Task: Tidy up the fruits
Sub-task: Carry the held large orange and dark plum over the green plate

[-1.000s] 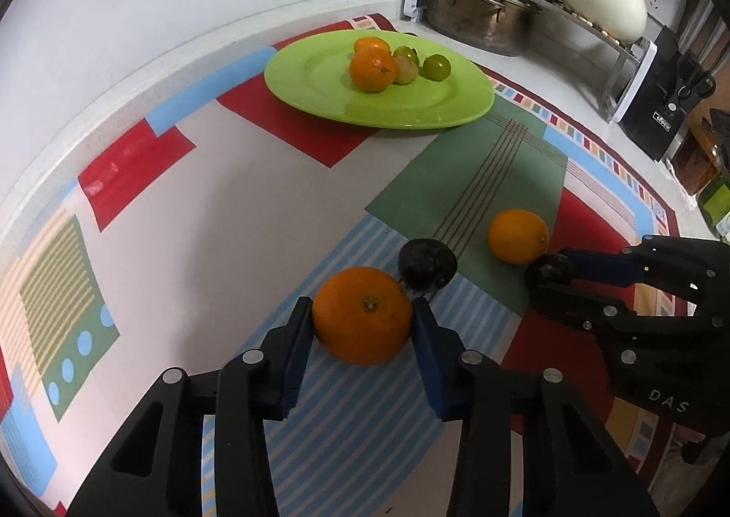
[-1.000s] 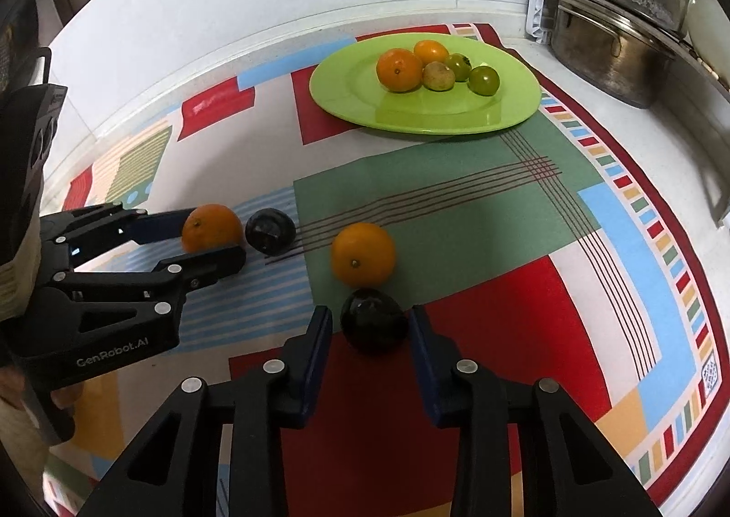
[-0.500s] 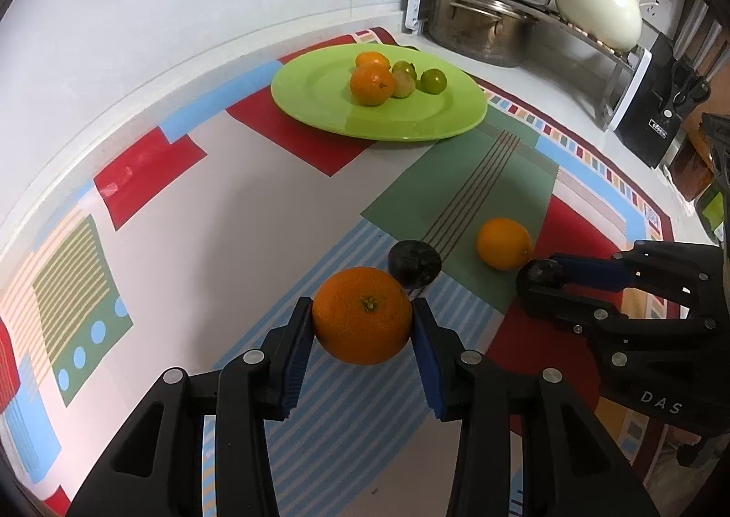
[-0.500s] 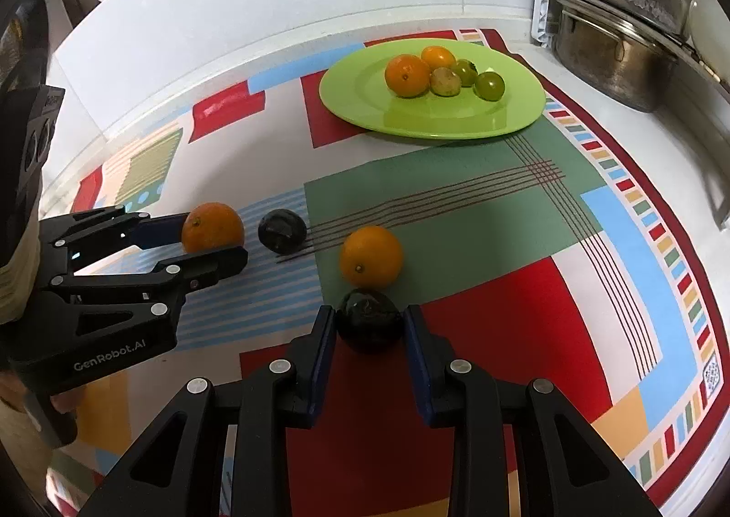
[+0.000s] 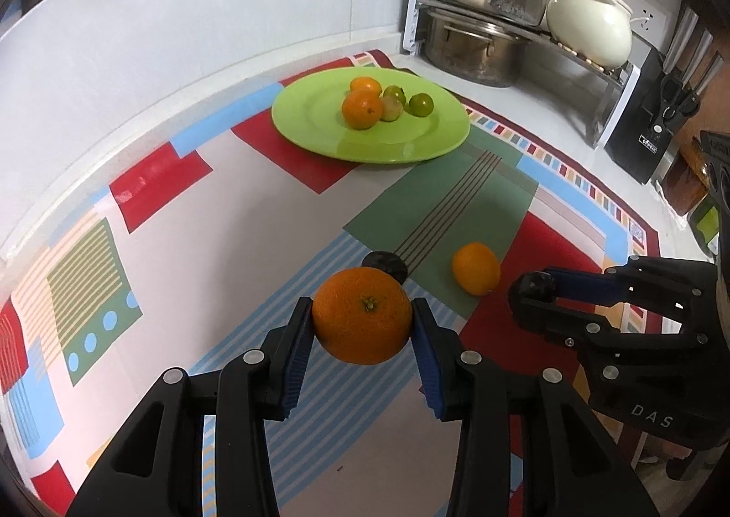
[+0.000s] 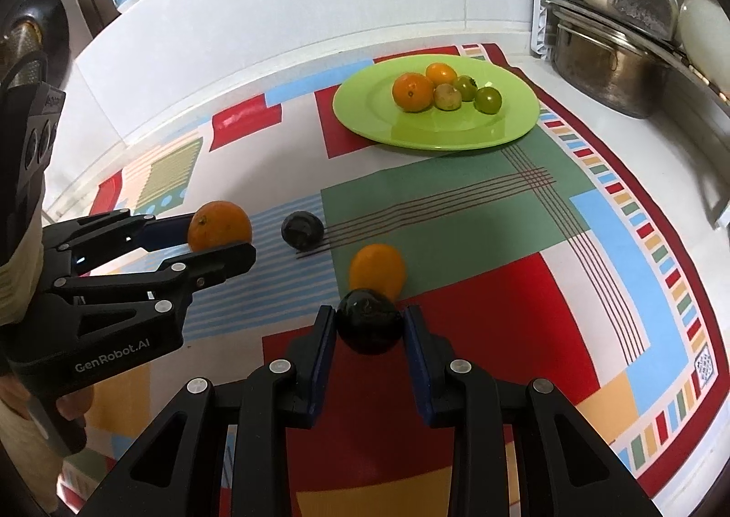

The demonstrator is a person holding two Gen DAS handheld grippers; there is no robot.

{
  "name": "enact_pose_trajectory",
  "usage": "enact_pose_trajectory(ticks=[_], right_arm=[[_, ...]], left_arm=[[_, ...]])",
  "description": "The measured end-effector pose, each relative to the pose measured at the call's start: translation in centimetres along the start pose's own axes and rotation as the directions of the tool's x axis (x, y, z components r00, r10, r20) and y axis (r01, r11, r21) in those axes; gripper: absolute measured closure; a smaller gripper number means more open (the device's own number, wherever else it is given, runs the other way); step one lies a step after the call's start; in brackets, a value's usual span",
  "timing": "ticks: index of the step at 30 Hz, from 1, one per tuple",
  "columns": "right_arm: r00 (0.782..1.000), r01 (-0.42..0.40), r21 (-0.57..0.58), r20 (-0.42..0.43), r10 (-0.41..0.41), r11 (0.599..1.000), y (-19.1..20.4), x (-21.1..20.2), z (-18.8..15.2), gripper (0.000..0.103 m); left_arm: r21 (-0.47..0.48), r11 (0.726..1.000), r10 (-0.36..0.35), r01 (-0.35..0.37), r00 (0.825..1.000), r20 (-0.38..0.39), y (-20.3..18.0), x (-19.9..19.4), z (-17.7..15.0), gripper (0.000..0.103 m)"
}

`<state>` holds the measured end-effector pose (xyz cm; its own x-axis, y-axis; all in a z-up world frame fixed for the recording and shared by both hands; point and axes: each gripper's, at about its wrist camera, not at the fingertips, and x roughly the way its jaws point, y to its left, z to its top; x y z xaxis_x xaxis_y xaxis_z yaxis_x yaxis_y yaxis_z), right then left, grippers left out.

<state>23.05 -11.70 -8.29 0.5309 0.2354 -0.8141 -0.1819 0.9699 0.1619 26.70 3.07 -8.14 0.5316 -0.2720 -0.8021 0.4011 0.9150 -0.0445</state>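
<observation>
left tongs [image 5: 362, 325] clenched on orange [image 5: 362, 315], lifted clear of counter | right tongs [image 6: 369, 325] gripped dark plum [image 6: 369, 321] | both presumably bound for green plate [image 6: 365, 115], well ahead, holding sorted fruit

White tiled wall [image 5: 191, 15] at the far side, white countertop [image 5: 538, 115], metal corner rack [image 5: 607, 74] far right, colourful patterned mat [image 6: 456, 216] near

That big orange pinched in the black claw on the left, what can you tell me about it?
The orange is round, with dimpled, bright peel and a small green stem scar facing the camera. The left gripper clamps it, one blue pad pressing each side. It appears lifted clear of the patterned mat, touching nothing else.
</observation>
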Motion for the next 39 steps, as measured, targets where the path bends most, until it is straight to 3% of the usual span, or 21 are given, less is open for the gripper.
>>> enact_pose_trajectory(ticks=[14, 39], right_arm=[[0.995, -0.010, 0.003, 0.095, 0.009, 1.000, -0.8, -3.2, 1.2, 0.072], [0.966, 0.027, -0.006, 0.257, -0.024, 1.000, -2.8, -5.5, 8.5, 0.072]], left_arm=[[0.005, 1.000, 0.018, -0.019, 0.997, 0.073, -1.7, -2.7, 1.8, 0.061], [0.013, 0.999, 0.037, -0.040, 0.978, 0.203, -1.4, -4.0, 9.9, 0.061]])
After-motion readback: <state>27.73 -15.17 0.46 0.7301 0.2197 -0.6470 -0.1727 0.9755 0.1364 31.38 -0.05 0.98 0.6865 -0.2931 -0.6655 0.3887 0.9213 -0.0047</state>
